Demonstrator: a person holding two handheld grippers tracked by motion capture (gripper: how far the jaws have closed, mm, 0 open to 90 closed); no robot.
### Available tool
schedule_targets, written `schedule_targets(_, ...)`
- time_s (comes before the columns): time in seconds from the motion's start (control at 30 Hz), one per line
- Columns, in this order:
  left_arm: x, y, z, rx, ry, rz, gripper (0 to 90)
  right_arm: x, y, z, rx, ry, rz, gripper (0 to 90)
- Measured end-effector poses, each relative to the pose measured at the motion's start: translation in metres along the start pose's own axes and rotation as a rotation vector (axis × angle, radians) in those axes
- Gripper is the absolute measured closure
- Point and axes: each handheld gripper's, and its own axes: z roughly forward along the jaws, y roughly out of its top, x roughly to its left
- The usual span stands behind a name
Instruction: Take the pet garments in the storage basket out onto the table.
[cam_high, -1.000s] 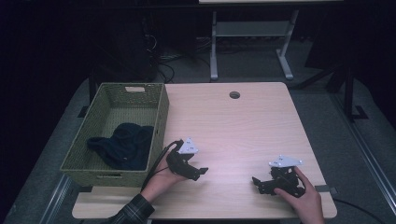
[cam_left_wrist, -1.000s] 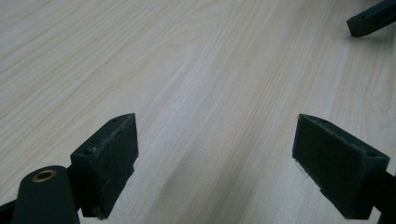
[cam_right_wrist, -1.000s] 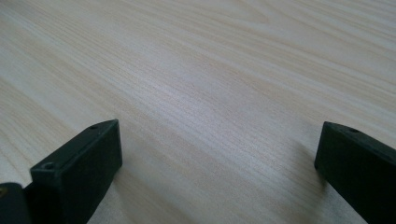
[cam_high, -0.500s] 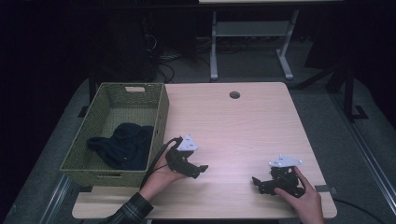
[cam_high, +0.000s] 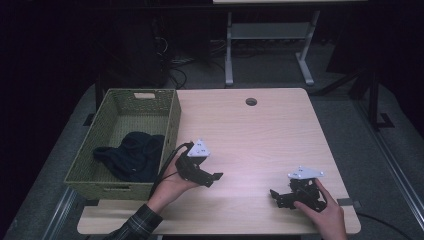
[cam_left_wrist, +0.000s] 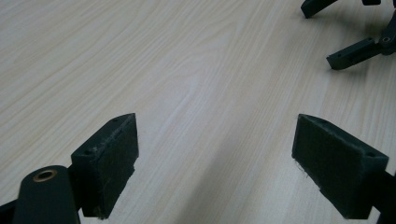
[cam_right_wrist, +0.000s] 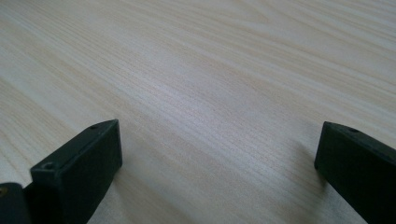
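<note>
Dark garment (cam_high: 131, 154) lies bunched inside the green woven basket (cam_high: 172, 117), at the left edge of the table (cam_high: 260, 130). Judged from this layout, the putting-away looks complete: the tabletop carries nothing else, so little seems left but parking the tools. Left claw (cam_high: 212, 177) sits just right of the basket, jaws wide apart, gripping nothing. Right claw (cam_high: 276, 196) rests low on the table near the front right corner, jaws likewise spread and empty. High view gives the basket and its contents; left gripper view (cam_left_wrist: 215, 154) adds the bare wood between its jaws and the right claw's tips (cam_left_wrist: 355, 51) farther off.
</note>
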Motion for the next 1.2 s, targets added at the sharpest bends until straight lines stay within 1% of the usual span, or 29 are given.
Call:
schedule_targets(0.17, 0.001, 0.003, -0.003, -0.010, 0.002, -0.004, 14.2, 0.000, 0.000, 0.000, -0.001, 0.000, 0.000, 0.4)
schedule_targets(0.2, 0.001, 0.004, -0.004, -0.005, 0.003, 0.006, 14.2, 0.000, 0.000, 0.000, -0.001, 0.000, 0.000, 0.4)
schedule_targets(0.3, 0.001, 0.007, -0.006, -0.007, 0.003, 0.010, 14.1, 0.000, 0.000, 0.000, -0.002, -0.001, -0.003, 0.4)
schedule_targets(0.37, 0.001, 0.009, -0.007, -0.019, 0.003, 0.003, 14.2, 0.000, 0.000, 0.000, -0.003, -0.001, -0.005, 0.4)
schedule_targets(0.4, 0.002, 0.010, -0.008, -0.011, 0.002, 0.009, 14.2, 0.000, 0.000, 0.000, -0.003, -0.001, -0.005, 0.4)
schedule_targets(0.57, 0.004, 0.014, -0.010, -0.027, 0.006, 0.004, 14.1, 0.000, 0.000, 0.000, -0.003, -0.001, -0.005, 0.4)
schedule_targets(0.6, 0.005, 0.015, -0.011, -0.029, 0.004, 0.008, 14.1, 0.000, 0.000, 0.000, -0.003, -0.001, -0.005, 0.4)
schedule_targets(0.8, 0.010, 0.020, -0.014, -0.047, 0.011, -0.001, 14.2, 0.000, 0.000, 0.000, -0.003, -0.001, -0.005, 0.4)
schedule_targets(0.83, 0.011, 0.021, -0.016, -0.045, 0.013, 0.004, 14.2, 0.000, 0.000, 0.000, -0.003, -0.001, -0.005, 0.4)
schedule_targets(0.93, 0.012, 0.022, -0.018, -0.051, 0.012, -0.001, 14.2, 0.000, 0.000, 0.000, -0.003, -0.001, -0.005, 0.4)
schedule_targets(0.97, 0.013, 0.023, -0.018, -0.047, 0.011, 0.007, 14.2, 0.000, 0.000, 0.000, -0.003, -0.001, -0.006, 0.4)
schedule_targets(1.07, 0.016, 0.026, -0.019, -0.050, 0.010, 0.002, 14.2, 0.000, 0.000, 0.000, -0.004, -0.001, -0.006, 0.4)
schedule_targets(1.1, 0.017, 0.026, -0.019, -0.054, 0.009, -0.005, 14.2, 0.000, 0.000, 0.000, -0.004, -0.001, -0.006, 0.4)
schedule_targets(1.13, 0.018, 0.027, -0.020, -0.052, 0.011, 0.004, 14.2, 0.000, 0.000, 0.000, -0.004, -0.001, -0.006, 0.4)
schedule_targets(1.2, 0.020, 0.029, -0.024, -0.061, 0.013, -0.005, 14.3, 0.000, 0.000, 0.000, -0.003, -0.001, -0.006, 0.4)
